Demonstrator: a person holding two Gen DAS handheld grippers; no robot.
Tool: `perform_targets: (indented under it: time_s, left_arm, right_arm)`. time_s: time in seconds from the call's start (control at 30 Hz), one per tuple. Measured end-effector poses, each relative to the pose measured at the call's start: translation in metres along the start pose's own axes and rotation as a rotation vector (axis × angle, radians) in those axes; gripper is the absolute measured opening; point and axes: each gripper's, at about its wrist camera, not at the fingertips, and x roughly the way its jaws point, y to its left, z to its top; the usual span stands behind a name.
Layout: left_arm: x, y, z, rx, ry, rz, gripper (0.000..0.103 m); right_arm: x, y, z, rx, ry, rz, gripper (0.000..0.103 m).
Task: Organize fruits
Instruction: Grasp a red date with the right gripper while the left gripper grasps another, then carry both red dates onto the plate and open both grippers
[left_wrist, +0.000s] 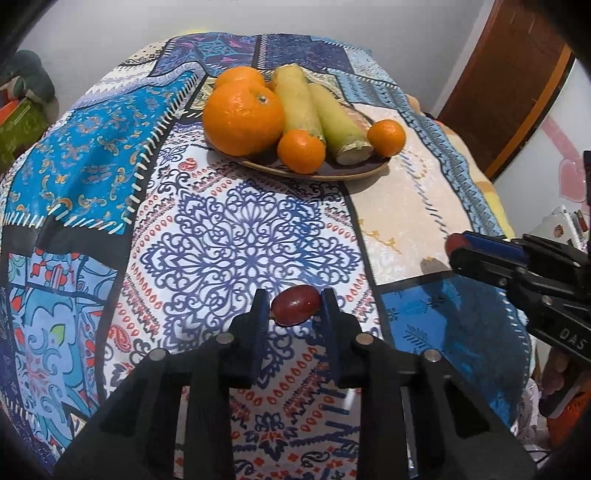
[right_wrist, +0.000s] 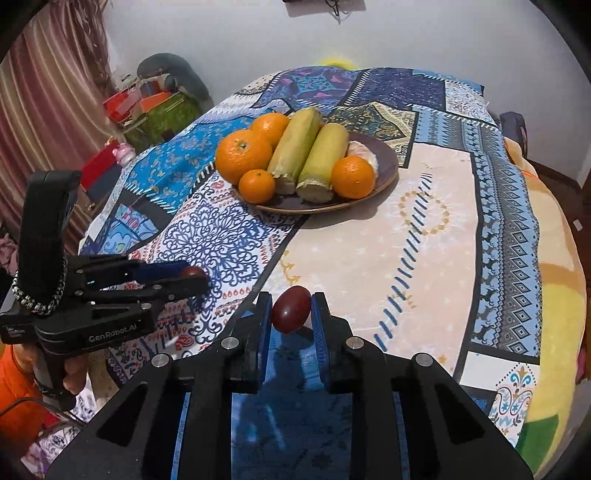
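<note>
A patterned patchwork cloth (right_wrist: 436, 236) in blue, white and cream covered the surface, backed by a plain pale wall. Well ahead of both sets of fingers stood a brown plate (right_wrist: 388, 173) holding a large orange (left_wrist: 243, 118), smaller oranges, and two green-yellow husked corn cobs (right_wrist: 295, 147) lying side by side.

The left gripper (left_wrist: 295, 306) had its fingers drawn narrow on a dark red grape (left_wrist: 295, 304), which sat lengthwise between the two blue pads, touching both. In the right wrist view this grape (right_wrist: 194, 272) showed only at the finger ends.

The right gripper (right_wrist: 291, 310) likewise pinched a second dark red grape (right_wrist: 291, 309) between its pads, held upright, above the cream panel of the cloth. Both held grapes were well short of the plate.
</note>
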Motion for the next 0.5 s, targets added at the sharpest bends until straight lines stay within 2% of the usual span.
perform_targets:
  time_s: [0.27,0.5]
  left_arm:
    - [-0.018,-0.007,0.007,0.023,-0.057,0.023,0.028]
    - [-0.037,-0.008,0.031,0.02,-0.132,0.025,0.028]
  right_arm:
    - [-0.005,-0.004,0.007,-0.004,-0.022,-0.004,0.02]
    - [-0.015,-0.004,0.03,-0.025,-0.083,-0.005,0.02]
